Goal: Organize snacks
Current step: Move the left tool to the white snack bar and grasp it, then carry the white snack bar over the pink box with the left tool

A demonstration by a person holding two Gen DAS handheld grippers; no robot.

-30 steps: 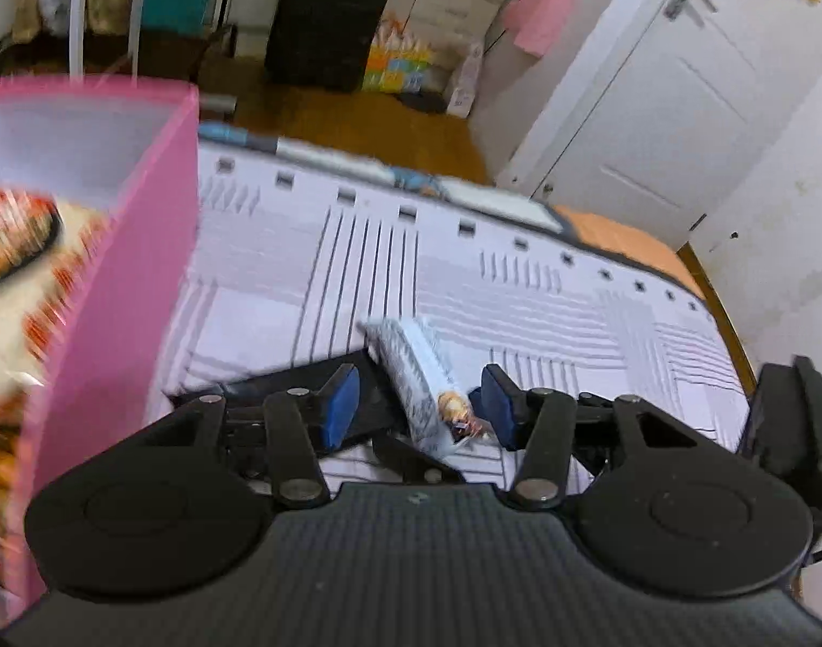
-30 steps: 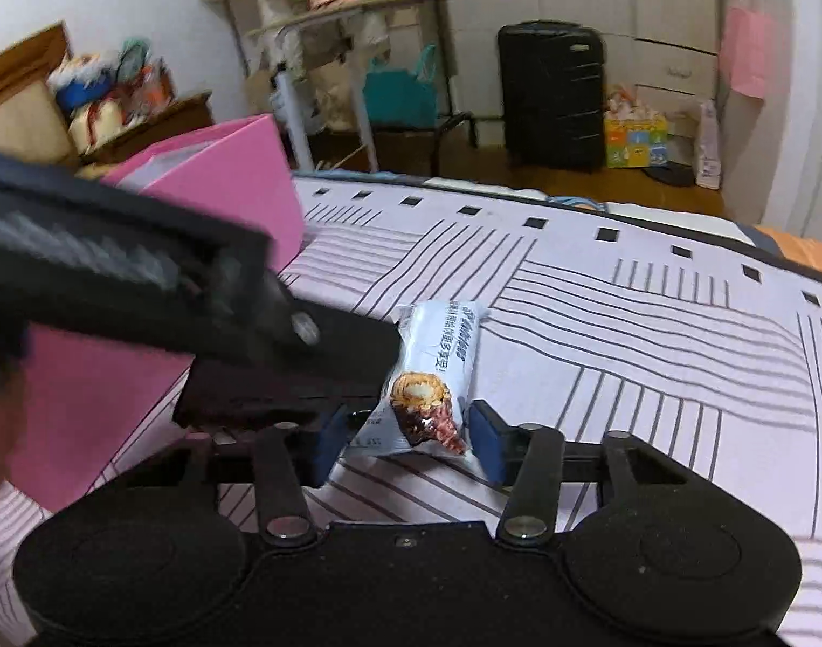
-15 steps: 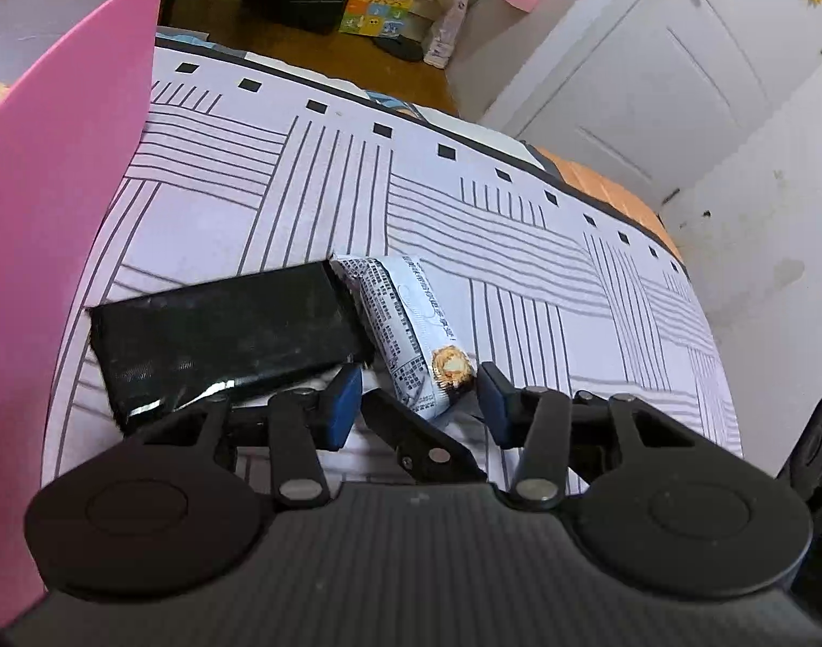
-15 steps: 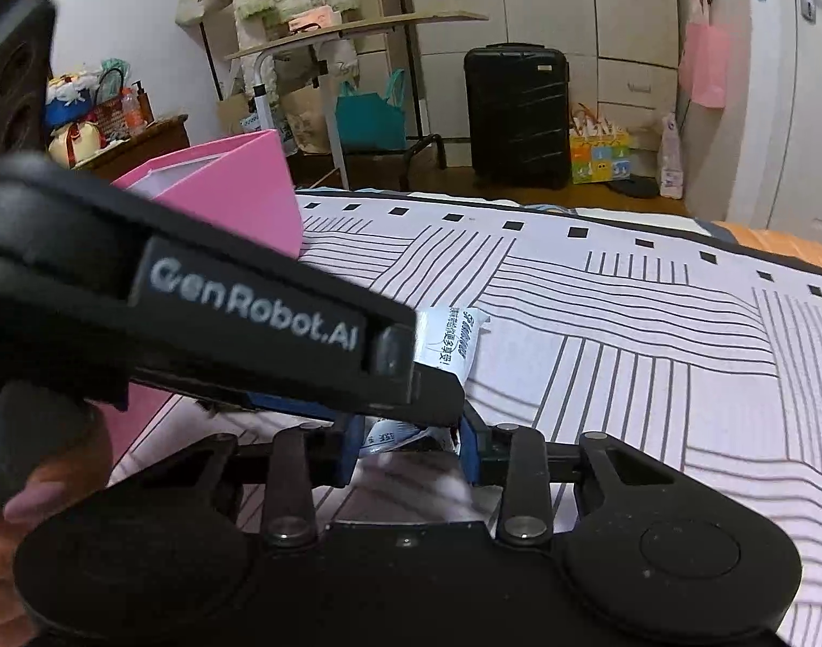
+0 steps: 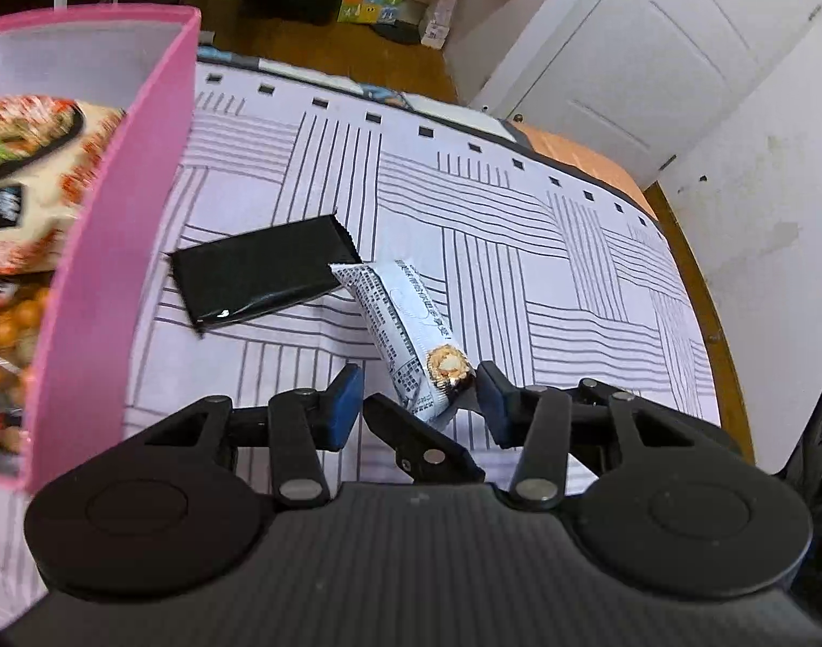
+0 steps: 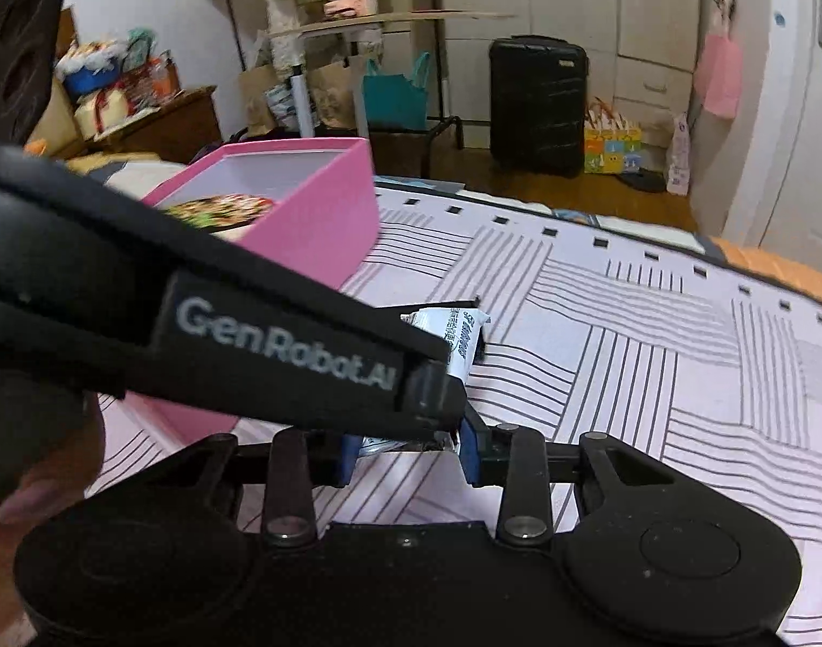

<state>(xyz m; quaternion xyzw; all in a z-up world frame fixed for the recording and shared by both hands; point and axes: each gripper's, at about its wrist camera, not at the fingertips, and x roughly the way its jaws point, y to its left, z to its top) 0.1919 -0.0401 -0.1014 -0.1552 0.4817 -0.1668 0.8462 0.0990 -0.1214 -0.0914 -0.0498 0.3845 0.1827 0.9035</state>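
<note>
A white snack packet (image 5: 405,323) with a chocolate ball printed on it slants up from the striped bedspread (image 5: 518,248). My right gripper (image 6: 408,453) is shut on its near end, and its far end (image 6: 456,337) sticks out beyond the left gripper's body. My left gripper (image 5: 419,404) is open just above that same end, its blue pads (image 5: 346,404) clear of the wrapper. One right finger (image 5: 416,442) shows between them. A black packet (image 5: 260,275) lies flat beside the pink box (image 5: 114,205), which holds several snack bags.
The left gripper's black body (image 6: 222,323) crosses the right wrist view, with a hand (image 6: 33,485) at lower left. Beyond the bed are a wooden floor, a black suitcase (image 6: 537,102) and a white door (image 5: 626,54). The bed edge runs along the right.
The right jaws closed on the white packet and raised its near end. The left gripper drew back and rose, so the black packet and the pink box's inside show more fully.
</note>
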